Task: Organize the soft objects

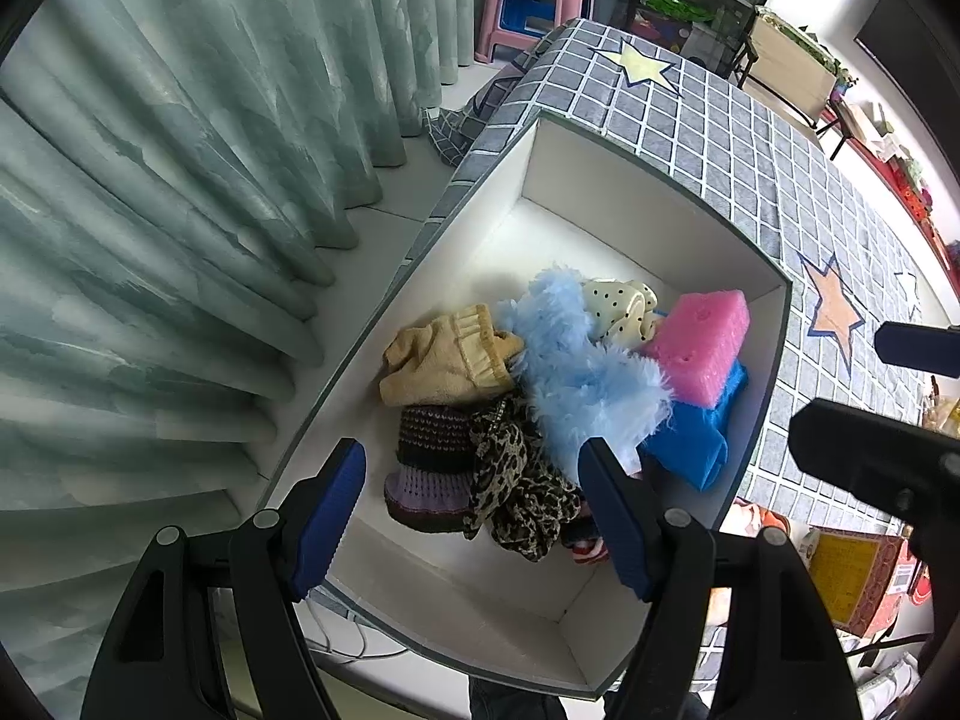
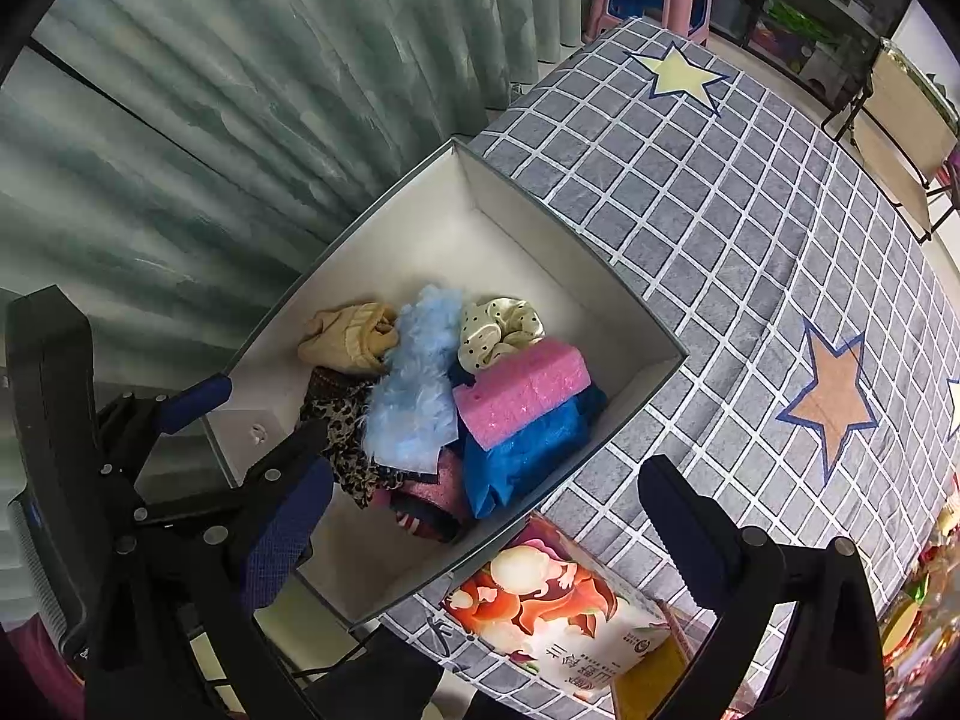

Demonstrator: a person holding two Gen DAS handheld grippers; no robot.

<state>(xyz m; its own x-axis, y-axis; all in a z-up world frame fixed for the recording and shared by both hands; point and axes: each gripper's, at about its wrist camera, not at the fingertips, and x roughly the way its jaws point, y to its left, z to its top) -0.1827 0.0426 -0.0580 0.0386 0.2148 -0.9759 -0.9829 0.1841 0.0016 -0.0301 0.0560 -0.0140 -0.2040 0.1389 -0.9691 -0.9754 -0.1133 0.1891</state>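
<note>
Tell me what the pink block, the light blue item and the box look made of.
Pink block: likely sponge or foam, with a pitted, slightly glittery surface and small holes.
Light blue item: fluffy plush or faux fur, with long shaggy fibres.
Box: apparently stiff card or board, with smooth matte white walls and a thin dark rim.

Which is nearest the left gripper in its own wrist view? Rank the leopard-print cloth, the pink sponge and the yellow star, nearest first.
From the left gripper:
1. Leopard-print cloth, in the box, just beyond the fingertips.
2. Pink sponge, farther in, by the box's right wall.
3. Yellow star, on the tablecloth beyond the box.
</note>
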